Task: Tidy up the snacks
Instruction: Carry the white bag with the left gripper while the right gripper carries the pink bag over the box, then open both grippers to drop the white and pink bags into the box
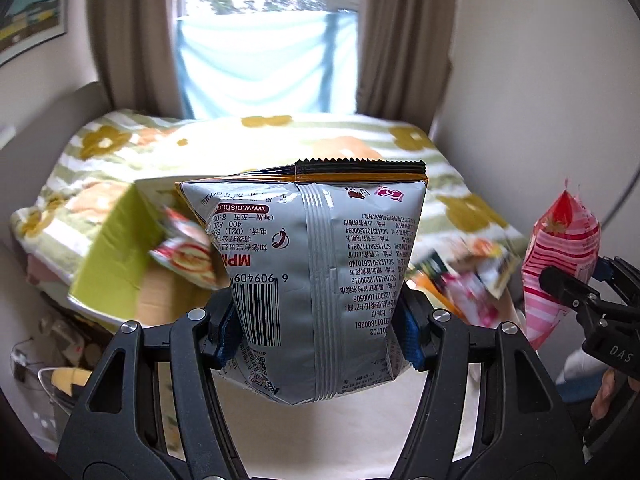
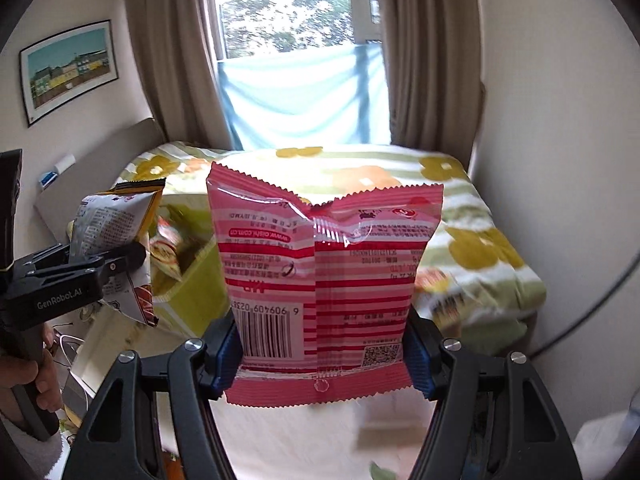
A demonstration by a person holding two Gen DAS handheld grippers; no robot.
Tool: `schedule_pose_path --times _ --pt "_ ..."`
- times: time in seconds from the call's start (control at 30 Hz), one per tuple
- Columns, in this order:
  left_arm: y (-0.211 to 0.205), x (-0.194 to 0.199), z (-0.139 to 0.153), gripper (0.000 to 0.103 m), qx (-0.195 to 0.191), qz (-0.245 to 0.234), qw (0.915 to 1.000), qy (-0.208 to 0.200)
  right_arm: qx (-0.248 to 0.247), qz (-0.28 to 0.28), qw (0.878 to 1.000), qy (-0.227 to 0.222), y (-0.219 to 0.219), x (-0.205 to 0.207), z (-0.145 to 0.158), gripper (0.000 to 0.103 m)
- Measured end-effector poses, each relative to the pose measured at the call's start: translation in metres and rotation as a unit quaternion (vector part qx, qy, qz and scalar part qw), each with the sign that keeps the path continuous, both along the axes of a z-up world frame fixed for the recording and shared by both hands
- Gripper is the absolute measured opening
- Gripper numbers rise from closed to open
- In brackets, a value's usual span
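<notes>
The left gripper (image 1: 320, 320) pinches a silver bag (image 1: 316, 280) upside down, back facing the camera, raised above the bed (image 1: 460, 208). The right gripper (image 2: 320, 344) clamps a pink bag (image 2: 324, 292) the same way, to the silver one's right. A green box (image 1: 108, 264) sits on the bed's left edge, with blurred packets, perhaps more snacks (image 1: 188, 256), in it.

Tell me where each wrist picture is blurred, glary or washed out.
Left wrist view: the silver snack bag in the left gripper is sharp, the snack packets on the bed behind smear with motion, and the window is blown out. Right wrist view: the pink striped bag in the right gripper shows glare near its top crease; the green box is soft.
</notes>
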State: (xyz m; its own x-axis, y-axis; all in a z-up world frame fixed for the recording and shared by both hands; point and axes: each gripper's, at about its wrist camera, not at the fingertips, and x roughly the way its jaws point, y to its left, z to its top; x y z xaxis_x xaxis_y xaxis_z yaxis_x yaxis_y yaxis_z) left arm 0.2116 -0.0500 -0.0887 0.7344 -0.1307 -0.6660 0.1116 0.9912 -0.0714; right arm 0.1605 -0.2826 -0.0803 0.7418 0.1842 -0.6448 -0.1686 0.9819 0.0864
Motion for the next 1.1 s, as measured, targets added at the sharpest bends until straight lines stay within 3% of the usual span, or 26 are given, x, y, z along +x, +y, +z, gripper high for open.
schedule_pose_path --times 0.17,0.33,0.63,0.83,0.93,1.0,1.1 --pt "0.058 0.029 0.012 0.06 -0.001 0.036 0.9993 -0.009 0.003 0.036 0.999 -0.006 0.047 0.043 0.013 0.064" --pt "0.109 0.061 0.006 0.06 -0.002 0.066 0.9978 0.003 0.002 0.074 0.997 0.007 0.101 0.088 0.006 0.064" --pt "0.19 0.119 -0.053 0.06 0.001 0.102 0.9918 0.077 0.01 0.117 0.991 0.069 0.185 0.139 -0.046 0.064" --pt "0.216 0.14 -0.095 0.06 0.006 0.105 0.9868 0.124 0.017 0.123 0.985 0.117 0.221 0.153 -0.083 0.064" --pt "0.221 0.145 -0.106 0.074 0.006 0.104 0.9852 0.136 0.013 0.13 0.983 0.13 0.229 0.155 -0.09 0.064" --pt "0.223 0.148 -0.108 0.103 0.011 0.108 0.9843 0.138 0.007 0.134 0.982 0.135 0.236 0.155 -0.09 0.064" --pt "0.22 0.143 -0.098 0.103 0.026 0.114 0.9853 0.125 0.0 0.143 0.98 0.135 0.239 0.155 -0.091 0.064"
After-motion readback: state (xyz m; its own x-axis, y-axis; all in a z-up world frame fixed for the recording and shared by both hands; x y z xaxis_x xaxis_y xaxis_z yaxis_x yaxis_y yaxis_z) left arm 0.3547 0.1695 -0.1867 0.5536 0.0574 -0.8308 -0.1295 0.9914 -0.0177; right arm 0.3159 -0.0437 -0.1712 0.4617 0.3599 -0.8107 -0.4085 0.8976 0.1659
